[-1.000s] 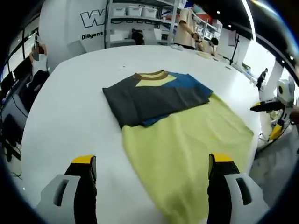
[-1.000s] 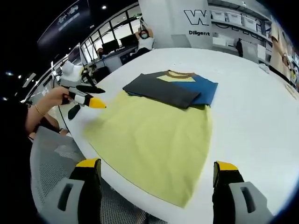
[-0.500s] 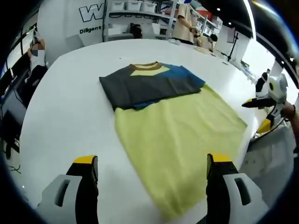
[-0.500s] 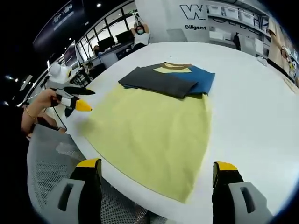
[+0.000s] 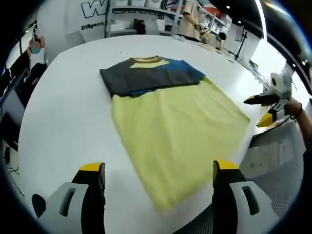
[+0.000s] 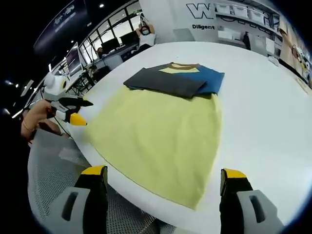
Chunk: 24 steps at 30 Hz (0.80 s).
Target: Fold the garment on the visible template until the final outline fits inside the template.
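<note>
On the white counter point(image 5: 58, 126) the garment point(image 5: 165, 122) lies half-folded w/ both tongs point(image 5: 153, 187) point(image 6: 163, 190) open, empty, pulled back toward its hem, bottom fold pending.

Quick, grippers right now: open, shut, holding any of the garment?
Left gripper: open, jaws wide apart, holding nothing, above the yellow cloth.
Right gripper: open, jaws wide apart, holding nothing; the folded garment lies untouched farther up the table.

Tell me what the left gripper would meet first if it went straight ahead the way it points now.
Probably the near edge of the yellow garment on the white table. The left gripper is open, its jaws framing that cloth; the folded dark end lies farther on. Depth is unclear.
</note>
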Available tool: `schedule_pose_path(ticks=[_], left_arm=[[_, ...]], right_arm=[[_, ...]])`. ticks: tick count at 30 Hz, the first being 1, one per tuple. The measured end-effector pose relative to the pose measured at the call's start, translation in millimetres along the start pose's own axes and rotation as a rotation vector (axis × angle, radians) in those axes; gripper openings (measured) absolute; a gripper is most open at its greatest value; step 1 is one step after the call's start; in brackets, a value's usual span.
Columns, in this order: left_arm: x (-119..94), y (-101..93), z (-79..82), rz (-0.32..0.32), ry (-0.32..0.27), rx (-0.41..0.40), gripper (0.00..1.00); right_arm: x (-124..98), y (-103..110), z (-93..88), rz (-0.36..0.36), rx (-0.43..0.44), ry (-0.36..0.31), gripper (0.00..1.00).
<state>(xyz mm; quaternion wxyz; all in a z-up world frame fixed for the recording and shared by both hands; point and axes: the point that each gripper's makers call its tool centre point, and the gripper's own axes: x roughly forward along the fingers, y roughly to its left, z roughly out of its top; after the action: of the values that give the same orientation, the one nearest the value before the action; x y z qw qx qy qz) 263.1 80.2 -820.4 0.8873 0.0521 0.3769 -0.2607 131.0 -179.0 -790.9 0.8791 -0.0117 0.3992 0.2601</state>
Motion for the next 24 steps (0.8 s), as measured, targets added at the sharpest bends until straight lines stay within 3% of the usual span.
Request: schedule_pose_path(ticks=[4, 6, 12, 18, 21, 24], left_arm=[[-6, -0.8, -9.4, -0.001, 0.015, -0.004, 0.87], [-12, -9.2, -27.2, -0.018, 0.063, -0.003, 0.86], [-27, -20.2, -43.7, -0.031, 0.095, -0.02, 0.74], [-39, -24.8, -56.6, -0.034, 0.106, -0.019, 0.69], [-52, -44.0, -79.7, -0.066, 0.152, -0.027, 0.65], [-60, -54.4, -88.3, -0.078, 0.166, -0.051, 0.61]], right_arm=[[5, -4, -10.6, 0.006, 0.017, 0.033, 0.94], [9, -7, -24.6, -0.004, 0.041, 0.069, 0.93], [10, -9, -31.3, -0.012, 0.048, 0.084, 0.91], [11, -5, -34.4, -0.001, 0.056, 0.086, 0.88], [11, -7, -41.3, -0.003, 0.069, 0.097, 0.87], [11, -7, -49.1, -0.003, 0.078, 0.118, 0.85]])
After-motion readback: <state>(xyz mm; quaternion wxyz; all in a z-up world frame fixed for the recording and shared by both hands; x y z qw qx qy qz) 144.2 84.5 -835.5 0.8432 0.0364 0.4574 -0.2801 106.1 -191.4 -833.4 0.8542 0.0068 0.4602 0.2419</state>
